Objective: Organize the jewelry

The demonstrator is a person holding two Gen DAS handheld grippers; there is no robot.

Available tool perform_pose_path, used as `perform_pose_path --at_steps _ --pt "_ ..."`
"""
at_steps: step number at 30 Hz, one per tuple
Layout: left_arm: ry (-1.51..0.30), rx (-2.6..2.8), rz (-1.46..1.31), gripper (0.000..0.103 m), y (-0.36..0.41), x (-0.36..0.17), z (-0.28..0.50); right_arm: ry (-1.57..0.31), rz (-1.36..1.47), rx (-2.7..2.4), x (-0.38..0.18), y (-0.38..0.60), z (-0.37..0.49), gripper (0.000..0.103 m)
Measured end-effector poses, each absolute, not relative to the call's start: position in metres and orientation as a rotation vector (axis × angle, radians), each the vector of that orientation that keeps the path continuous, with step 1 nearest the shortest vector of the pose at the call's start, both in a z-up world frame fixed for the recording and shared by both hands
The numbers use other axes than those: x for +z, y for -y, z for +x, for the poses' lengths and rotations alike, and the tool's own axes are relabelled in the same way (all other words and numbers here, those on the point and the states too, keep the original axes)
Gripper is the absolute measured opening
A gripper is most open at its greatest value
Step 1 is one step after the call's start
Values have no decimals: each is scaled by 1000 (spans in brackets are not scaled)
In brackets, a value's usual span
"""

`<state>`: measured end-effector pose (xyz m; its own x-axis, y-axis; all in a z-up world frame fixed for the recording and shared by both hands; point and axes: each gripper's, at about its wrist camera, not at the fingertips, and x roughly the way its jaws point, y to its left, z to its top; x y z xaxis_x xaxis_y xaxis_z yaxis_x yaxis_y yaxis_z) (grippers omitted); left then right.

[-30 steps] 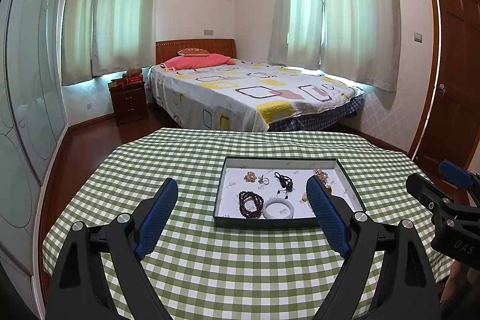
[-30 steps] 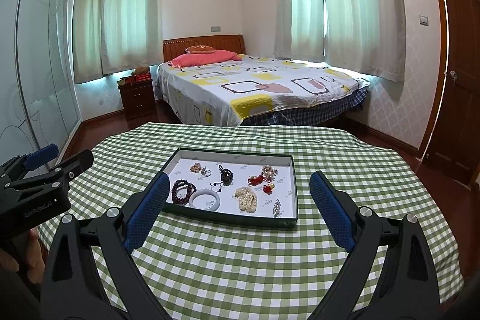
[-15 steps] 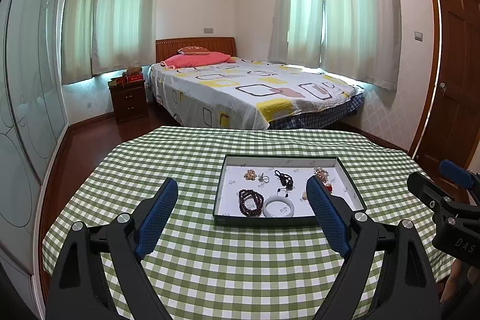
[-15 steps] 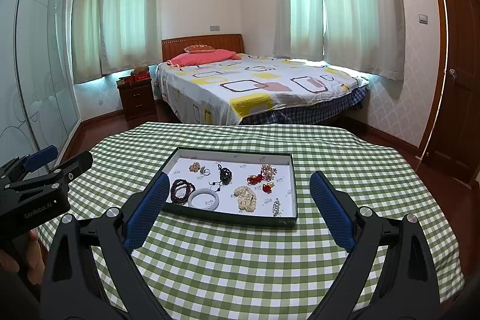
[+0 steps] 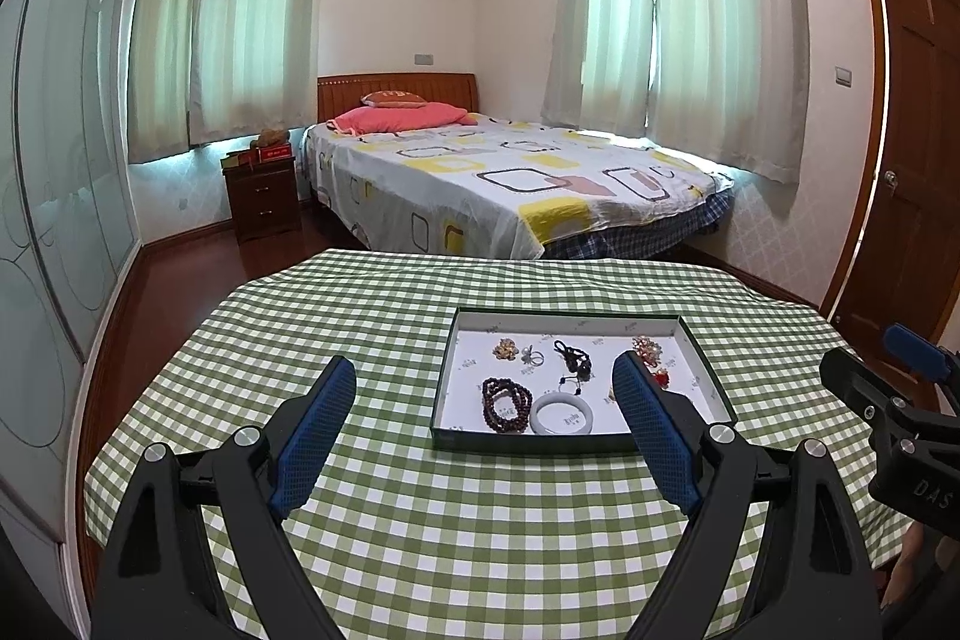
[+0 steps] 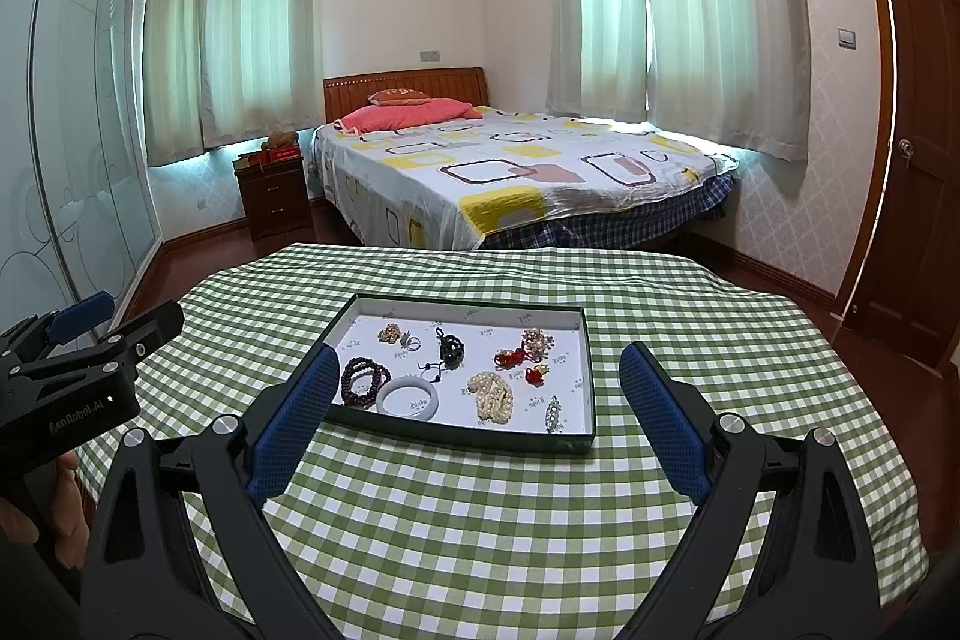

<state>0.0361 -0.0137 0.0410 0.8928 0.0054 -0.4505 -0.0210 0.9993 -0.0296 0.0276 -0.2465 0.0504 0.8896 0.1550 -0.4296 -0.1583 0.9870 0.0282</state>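
A shallow dark green tray (image 5: 528, 444) (image 6: 456, 433) with a white floor lies on the checked table. It holds a dark bead bracelet (image 6: 363, 381) (image 5: 506, 403), a white bangle (image 6: 408, 398) (image 5: 562, 414), a black pendant on a cord (image 6: 450, 350), a pearl strand (image 6: 492, 391), red pieces (image 6: 517, 359) and several small brooches. My left gripper (image 5: 486, 424) is open and empty, above the table in front of the tray. My right gripper (image 6: 480, 415) is open and empty, near the tray's front edge.
The green checked tablecloth (image 5: 480, 532) covers the table. Behind it stand a bed (image 5: 510, 178), a nightstand (image 5: 262, 196), a glass wardrobe on the left and a wooden door (image 5: 900, 160) on the right. Each gripper shows at the side of the other's view.
Both grippers have drifted slightly toward the tray; it looks a little nearer. Both jaws stay open and the jewelry has not moved.
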Motion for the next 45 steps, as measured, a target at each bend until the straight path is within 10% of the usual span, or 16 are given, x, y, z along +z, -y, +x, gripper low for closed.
perform_pose_path --at_steps 45 --pt "-561 24 -47 84 3 9 72 -510 4 143 26 250 50 92"
